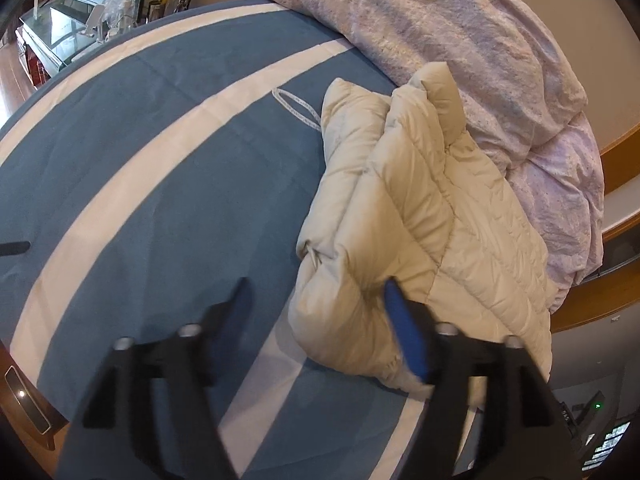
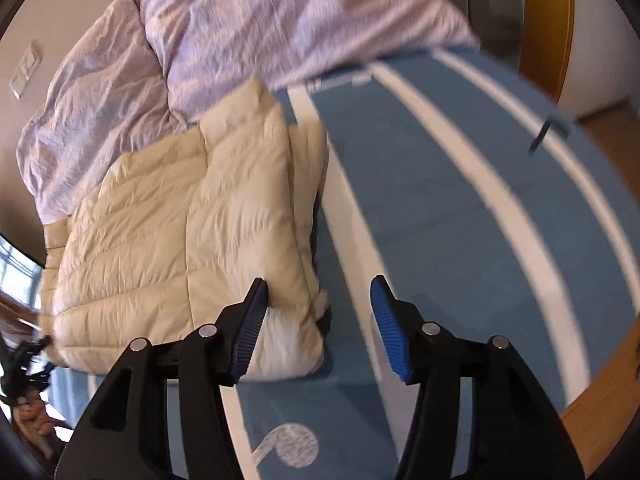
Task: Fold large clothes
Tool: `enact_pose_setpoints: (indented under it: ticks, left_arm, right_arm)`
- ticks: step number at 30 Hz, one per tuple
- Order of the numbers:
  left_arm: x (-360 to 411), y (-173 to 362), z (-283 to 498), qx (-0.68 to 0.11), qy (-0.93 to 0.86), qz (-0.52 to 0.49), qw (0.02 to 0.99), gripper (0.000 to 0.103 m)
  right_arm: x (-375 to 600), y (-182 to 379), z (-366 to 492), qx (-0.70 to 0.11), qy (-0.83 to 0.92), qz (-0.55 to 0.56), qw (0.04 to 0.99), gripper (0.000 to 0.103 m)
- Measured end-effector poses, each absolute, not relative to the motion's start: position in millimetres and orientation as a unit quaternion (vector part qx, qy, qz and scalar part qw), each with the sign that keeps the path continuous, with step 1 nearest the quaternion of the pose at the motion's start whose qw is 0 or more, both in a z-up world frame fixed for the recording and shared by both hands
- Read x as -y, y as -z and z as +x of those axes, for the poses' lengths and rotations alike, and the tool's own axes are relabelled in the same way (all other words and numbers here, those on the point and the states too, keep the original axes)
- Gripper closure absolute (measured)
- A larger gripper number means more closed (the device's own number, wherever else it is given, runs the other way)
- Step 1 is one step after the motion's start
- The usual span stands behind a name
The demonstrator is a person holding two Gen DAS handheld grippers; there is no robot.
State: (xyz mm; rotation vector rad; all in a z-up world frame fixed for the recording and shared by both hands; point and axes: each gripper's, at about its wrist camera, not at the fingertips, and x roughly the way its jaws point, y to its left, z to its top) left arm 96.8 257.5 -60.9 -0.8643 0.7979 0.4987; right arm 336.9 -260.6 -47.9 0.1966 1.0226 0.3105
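Blue with wide white stripes: that's the bed cover (image 1: 160, 184), and it fills most of both views, your biggest surface. It shows again in the right wrist view (image 2: 440, 208), with a grey-white music-note mark (image 2: 290, 446) printed near the near edge.

Next in size is the pale lilac duvet (image 1: 460, 40), crumpled in a heap along the far side of the bed and butting against the jacket. In the right wrist view it sits far and left (image 2: 240, 24).

Your task item, the cream quilted puffer jacket (image 1: 420, 220), lies folded into a thick bundle on the bed cover, with the duvet touching its far side. In the right wrist view it's left of centre (image 2: 180, 232), layers stacked, edge facing right.

Your left hand-held gripper (image 1: 316, 300) is spread wide. Its right finger with the blue pad (image 1: 404, 336) is against the near end of the jacket; the left finger is over bare bed cover. It's clamping nothing.

Your right hand-held gripper (image 2: 320, 300) is also wide open. Its left finger sits at the jacket's near right corner, its right finger is over the bed cover, and nothing is gripped.

Smallest: a white cord loop (image 1: 296, 108) lies on the bed cover just left of the jacket's far end.
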Motion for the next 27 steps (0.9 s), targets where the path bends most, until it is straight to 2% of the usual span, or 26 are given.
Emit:
enact_pose_setpoints:
  ticks: [1, 9, 17, 27]
  left_arm:
    - [-258.8, 60.0, 97.5, -0.372, -0.232, -0.403, 0.803, 0.022]
    - [-267.0, 54.4, 115.0, -0.375, -0.226, -0.401, 0.804, 0.013]
    - [-280.7, 51.5, 135.9, -0.384, -0.229, -0.398, 0.801, 0.012]
    - [-287.7, 44.1, 153.8, -0.388, -0.224, -0.392, 0.803, 0.012]
  right_arm:
    - [257.7, 43.8, 338.0, -0.479, -0.150, 0.090, 0.860, 0.047]
    - [199.9, 13.1, 342.8, -0.432, -0.232, 0.055, 0.870, 0.047]
    - [128.0, 12.6, 338.0, -0.401, -0.302, -0.022, 0.865, 0.048]
    - [115.2, 38.4, 345.6, -0.408, -0.293, -0.040, 0.864, 0.048]
